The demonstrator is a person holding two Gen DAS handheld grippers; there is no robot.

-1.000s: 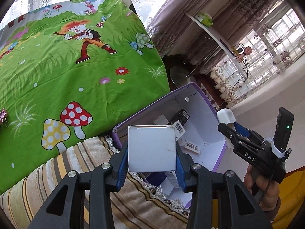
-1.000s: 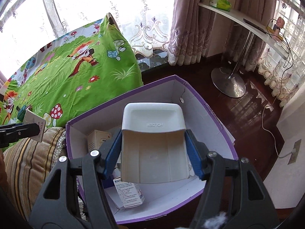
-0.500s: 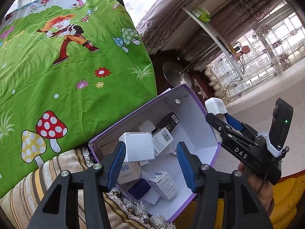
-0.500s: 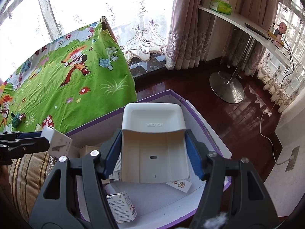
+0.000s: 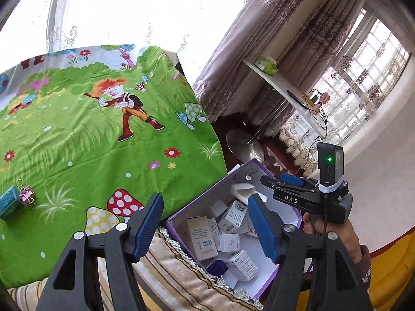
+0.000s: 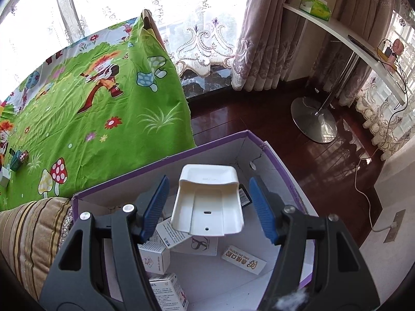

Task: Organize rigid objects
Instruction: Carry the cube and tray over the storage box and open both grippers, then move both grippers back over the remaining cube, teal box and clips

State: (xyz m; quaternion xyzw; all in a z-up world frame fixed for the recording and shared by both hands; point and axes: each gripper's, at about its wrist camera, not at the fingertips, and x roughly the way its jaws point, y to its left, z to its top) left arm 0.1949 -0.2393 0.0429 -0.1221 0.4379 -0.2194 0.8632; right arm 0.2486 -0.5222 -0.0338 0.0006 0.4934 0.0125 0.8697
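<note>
Left wrist view: the left gripper (image 5: 205, 229) hangs over the purple box (image 5: 197, 202), jaws spread and just opened wider, nothing between them. Small cartons (image 5: 202, 238) lie inside the box, so its drop looks done; next it likely goes for the teal box (image 5: 10, 203) out on the green sheet (image 5: 90, 160).

Right wrist view: the right gripper (image 6: 208, 208) has its jaws spread, and the white holder (image 6: 207, 202) sits between them, clear of both pads, above the cartons in the box.

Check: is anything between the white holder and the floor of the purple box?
Yes. Small cartons lie directly under the white holder inside the purple box; bare floor shows only toward the box's near right part.
</note>
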